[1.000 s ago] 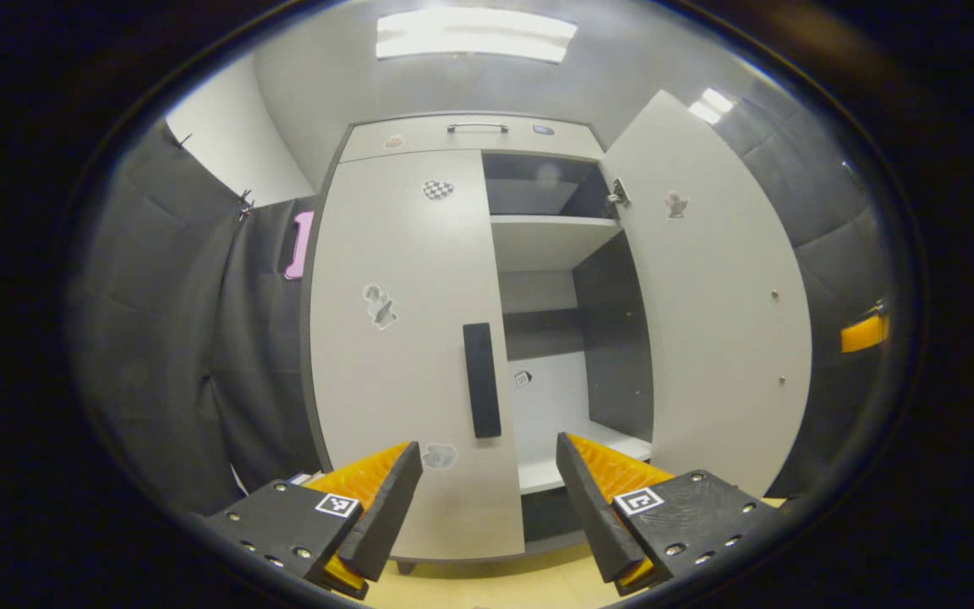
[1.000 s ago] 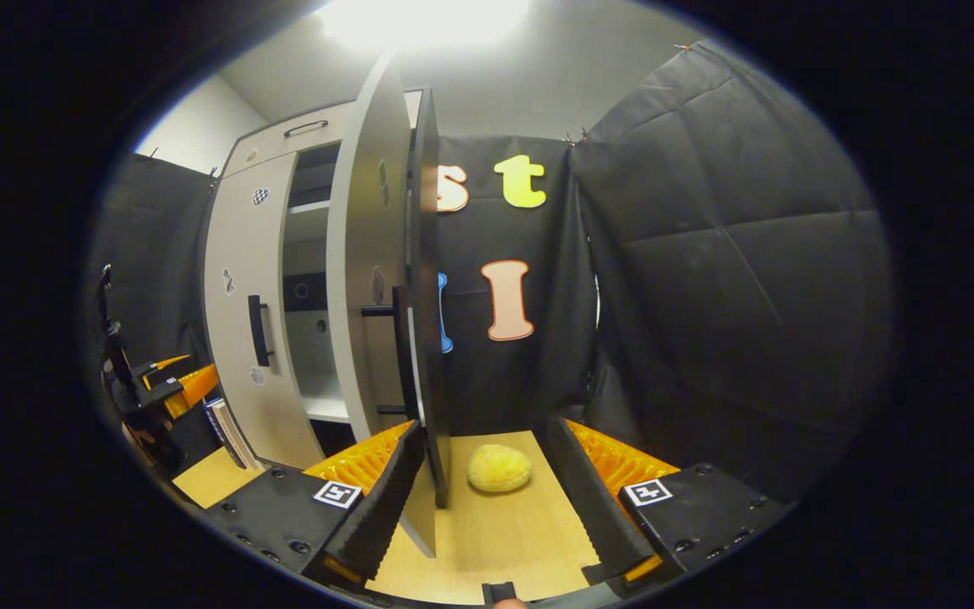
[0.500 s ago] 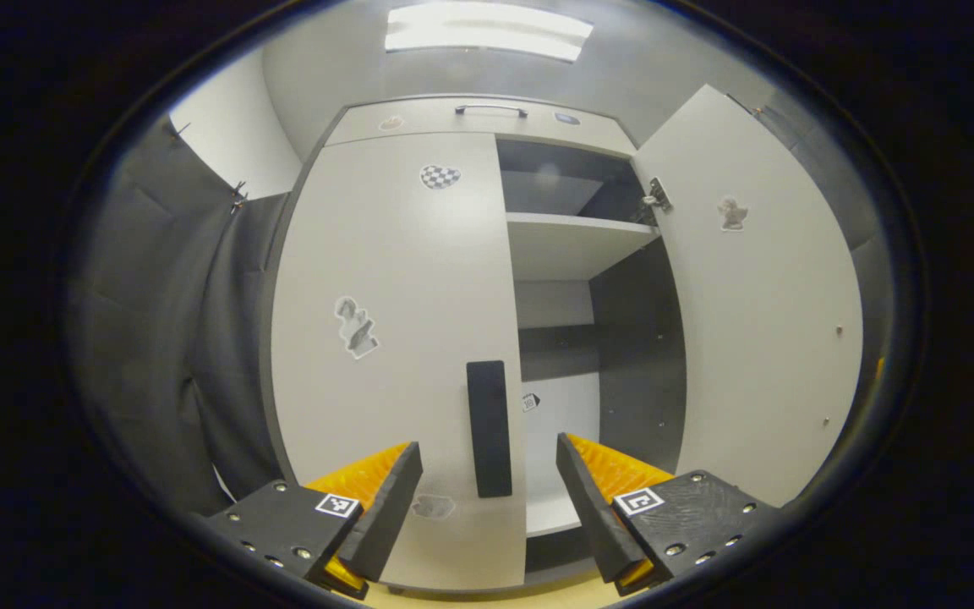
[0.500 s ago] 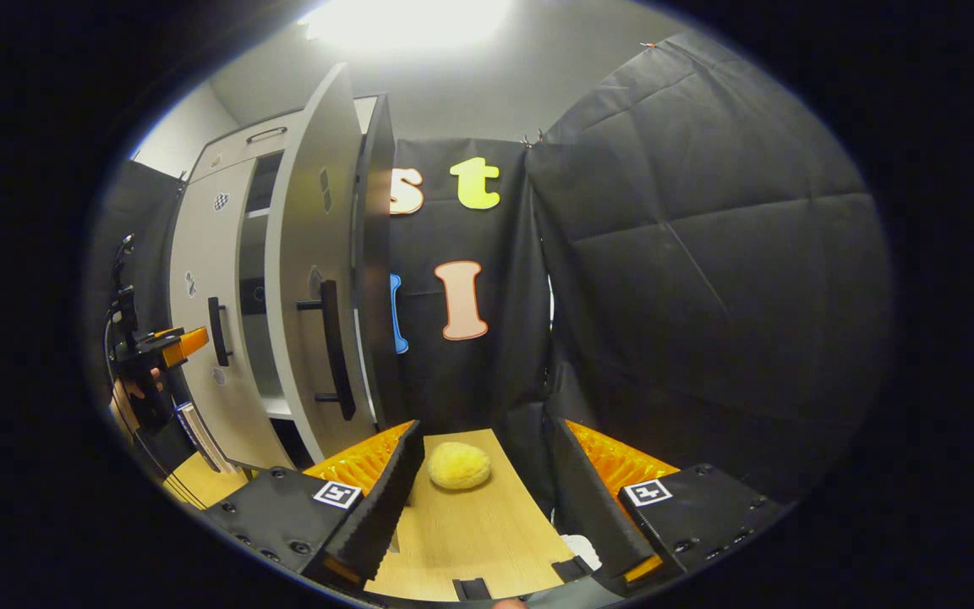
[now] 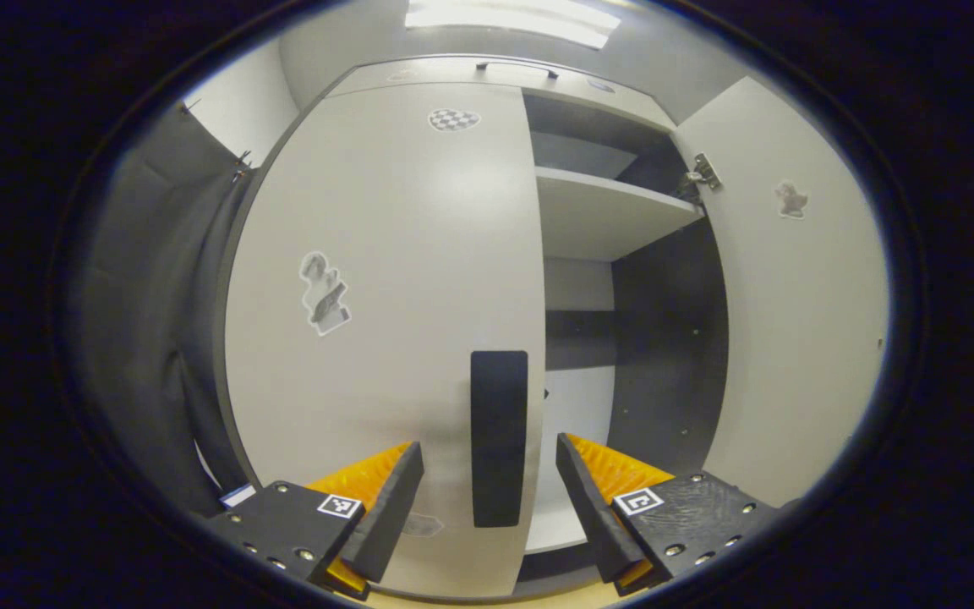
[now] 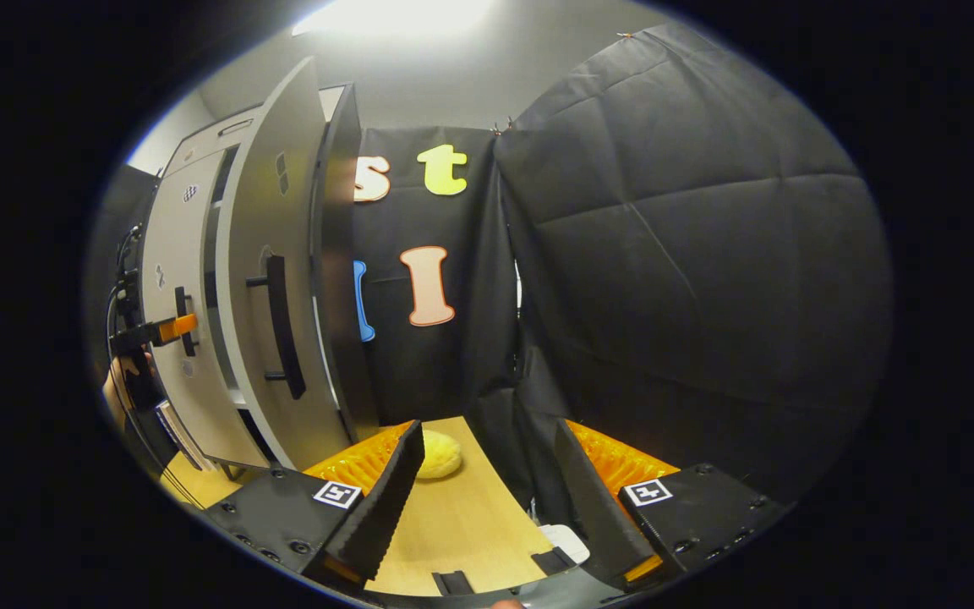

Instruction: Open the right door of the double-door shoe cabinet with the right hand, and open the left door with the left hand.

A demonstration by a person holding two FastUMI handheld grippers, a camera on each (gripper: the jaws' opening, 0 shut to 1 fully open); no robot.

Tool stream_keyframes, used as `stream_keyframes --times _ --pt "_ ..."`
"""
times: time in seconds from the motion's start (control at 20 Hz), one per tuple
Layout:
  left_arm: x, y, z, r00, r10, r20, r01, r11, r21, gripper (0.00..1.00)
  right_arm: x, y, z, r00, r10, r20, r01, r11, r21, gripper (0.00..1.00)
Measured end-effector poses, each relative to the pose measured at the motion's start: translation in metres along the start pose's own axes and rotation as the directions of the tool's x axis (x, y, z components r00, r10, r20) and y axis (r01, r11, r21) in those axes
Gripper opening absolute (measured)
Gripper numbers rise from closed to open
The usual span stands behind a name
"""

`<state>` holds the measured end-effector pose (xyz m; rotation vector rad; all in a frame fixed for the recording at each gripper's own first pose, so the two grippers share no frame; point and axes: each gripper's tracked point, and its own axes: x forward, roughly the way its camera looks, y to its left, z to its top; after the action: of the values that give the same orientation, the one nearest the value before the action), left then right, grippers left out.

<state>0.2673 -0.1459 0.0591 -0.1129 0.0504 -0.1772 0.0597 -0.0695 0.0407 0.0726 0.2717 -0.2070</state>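
So the left gripper (image 5: 487,495) is spread wide with the dark handle (image 5: 499,438) of the closed left door (image 5: 385,321) sitting between its fingers, not touching either one. The right door (image 5: 791,321) is swung open, shelves showing inside the cabinet. The right gripper (image 6: 483,499) is spread too, holding nothing, over the wooden floor near a yellow sponge (image 6: 439,455)

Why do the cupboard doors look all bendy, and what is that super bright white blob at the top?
In the left gripper view the fisheye lens bows the closed left door and the open right door, though they are really flat; the ceiling light is a crisp strip. In the right gripper view the ceiling light glares into a washed-out blob, and the cabinet curves too.
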Motion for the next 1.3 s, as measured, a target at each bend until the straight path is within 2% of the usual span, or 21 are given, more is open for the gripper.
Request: stream_keyframes --times 0.05,0.1,0.15,0.2,0.25,0.3,0.35,0.4,0.45,0.6,0.75,0.8,0.85,0.9,0.95,1.0,1.1,1.15,1.25,1.3 --pt "0.004 0.003 -0.001 1.000 0.009 -0.009 -0.009 1.000 0.008 0.81 -0.001 -0.002 0.000 1.000 -0.002 -0.002 0.002 1.000 0.001 0.92" --pt "0.009 0.004 -0.003 1.000 0.017 -0.017 -0.016 1.000 0.015 0.79 -0.002 -0.004 -0.003 1.000 -0.003 -0.005 0.003 1.000 0.001 0.96" --pt "0.012 0.005 -0.005 1.000 0.015 -0.019 -0.015 1.000 0.017 0.80 -0.002 -0.006 -0.004 1.000 -0.007 -0.007 0.007 1.000 -0.002 0.96" --pt "0.014 0.003 -0.005 1.000 0.013 -0.020 -0.013 1.000 0.012 0.77 -0.002 -0.009 -0.005 1.000 -0.010 -0.010 0.010 1.000 -0.007 0.96" --pt "0.012 0.004 -0.004 1.000 0.015 -0.020 -0.014 1.000 0.025 0.63 -0.001 -0.011 -0.006 1.000 -0.013 -0.012 0.013 1.000 -0.010 0.96" --pt "0.014 0.003 -0.006 0.999 0.016 -0.028 -0.015 0.999 0.037 0.64 -0.001 -0.012 -0.006 1.000 -0.015 -0.012 0.015 1.000 -0.010 0.92" --pt "0.019 -0.004 -0.006 1.000 -0.007 -0.020 0.007 1.000 0.028 0.63 0.000 -0.012 -0.004 1.000 -0.012 -0.010 0.012 1.000 -0.005 0.92" --pt "0.015 -0.009 -0.005 1.000 -0.019 -0.019 0.019 1.000 0.015 0.55 0.001 -0.011 -0.004 1.000 -0.007 -0.010 0.007 1.000 0.000 0.92" --pt "0.018 -0.010 -0.005 1.000 -0.012 -0.022 0.013 1.000 0.027 0.28 0.002 -0.008 -0.005 1.000 0.002 -0.009 -0.002 1.000 0.003 0.92" --pt "0.014 -0.009 -0.006 0.999 -0.019 -0.041 0.021 0.999 0.038 0.30 0.002 0.000 -0.006 1.000 0.024 -0.008 -0.024 0.999 -0.025 0.97" --pt "0.010 -0.008 -0.007 0.998 -0.019 -0.067 0.021 0.999 0.037 0.20 0.005 0.002 -0.005 0.999 0.033 -0.003 -0.033 0.997 -0.066 0.97" --pt "0.009 -0.008 -0.007 0.997 -0.023 -0.070 0.025 0.999 0.033 0.20 0.006 0.005 -0.002 0.999 0.042 0.000 -0.042 0.997 -0.065 0.92" --pt "0.008 -0.008 -0.008 0.997 -0.032 -0.072 0.034 0.999 0.022 0.20 0.007 0.009 0.000 0.999 0.053 0.004 -0.052 0.997 -0.060 0.97" --pt "0.006 -0.008 -0.009 0.996 -0.041 -0.076 0.042 0.999 0.016 0.20 0.009 0.012 0.003 0.998 0.061 0.011 -0.061 0.997 -0.056 0.93" --pt "0.002 -0.006 -0.008 0.996 -0.044 -0.076 0.046 0.999 0.016 0.22 0.009 0.014 0.007 0.997 0.069 0.018 -0.068 0.996 -0.056 0.97" --pt "0.001 -0.004 -0.008 0.996 -0.046 -0.076 0.048 0.999 0.024 0.20 0.010 0.015 0.009 0.997 0.076 0.024 -0.074 0.996 -0.057 0.93" --pt "-0.003 -0.003 -0.008 0.996 -0.053 -0.076 0.055 0.998 0.028 0.22 0.011 0.019 0.012 0.996 0.089 0.031 -0.087 0.995 -0.057 0.92" --pt "-0.005 -0.001 -0.008 0.995 -0.057 -0.076 0.059 0.998 0.026 0.22 0.010 0.022 0.013 0.995 0.097 0.034 -0.095 0.994 -0.055 0.97" --pt "-0.004 -0.001 -0.006 0.995 -0.063 -0.074 0.065 0.997 0.029 0.22 0.003 0.028 0.015 0.993 0.114 0.043 -0.112 0.993 -0.049 1.00" --pt "-0.004 0.001 -0.006 0.995 -0.065 -0.074 0.067 0.997 0.032 0.18 0.000 0.030 0.015 0.991 0.122 0.047 -0.119 0.992 -0.048 0.92"
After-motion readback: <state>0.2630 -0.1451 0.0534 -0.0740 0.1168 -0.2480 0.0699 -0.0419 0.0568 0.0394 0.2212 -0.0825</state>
